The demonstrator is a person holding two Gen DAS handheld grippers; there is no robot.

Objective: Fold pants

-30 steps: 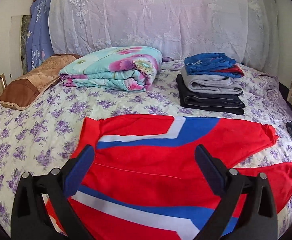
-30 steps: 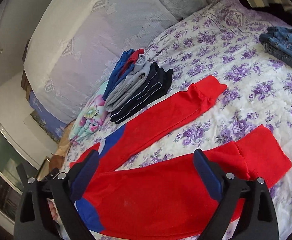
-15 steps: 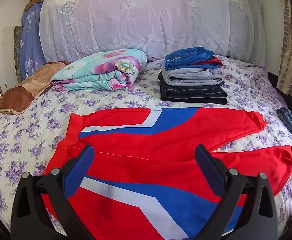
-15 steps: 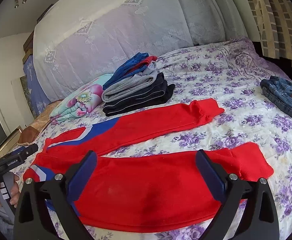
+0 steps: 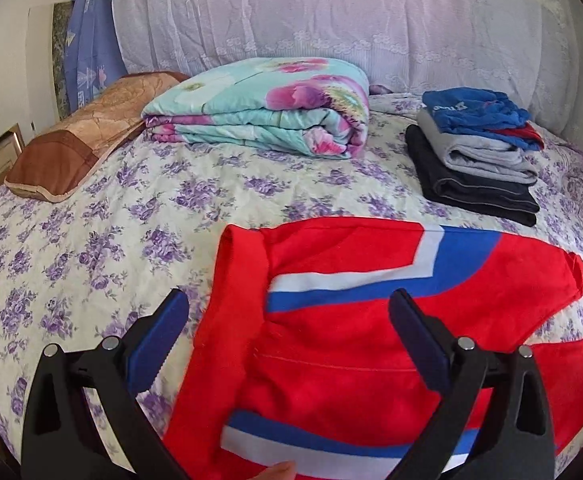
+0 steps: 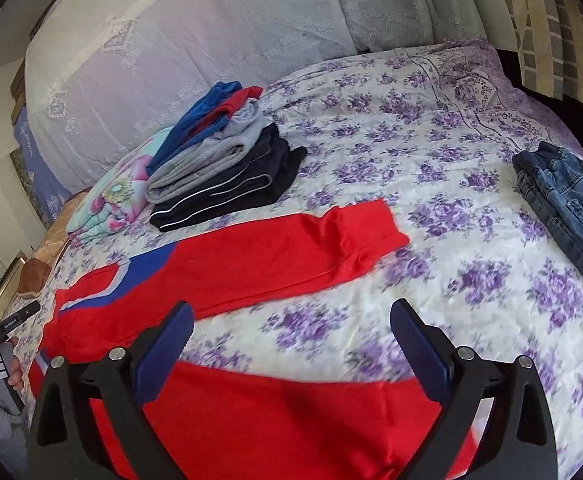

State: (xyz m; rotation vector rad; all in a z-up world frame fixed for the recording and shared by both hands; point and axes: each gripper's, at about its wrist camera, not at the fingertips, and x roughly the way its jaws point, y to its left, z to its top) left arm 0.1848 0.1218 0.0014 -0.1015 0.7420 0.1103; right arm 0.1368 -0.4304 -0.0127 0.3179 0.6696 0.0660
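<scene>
The red pants (image 5: 371, 320) lie flat on the bed (image 5: 111, 220), legs spread apart, waistband at the left. Compared with half a second ago, both views have shifted: the left gripper (image 5: 287, 340) now sits over the waistband, the right gripper (image 6: 291, 344) over the near leg. Both jaws stand wide and hold nothing. Judgement: grasping comes next; folding has not started.
</scene>
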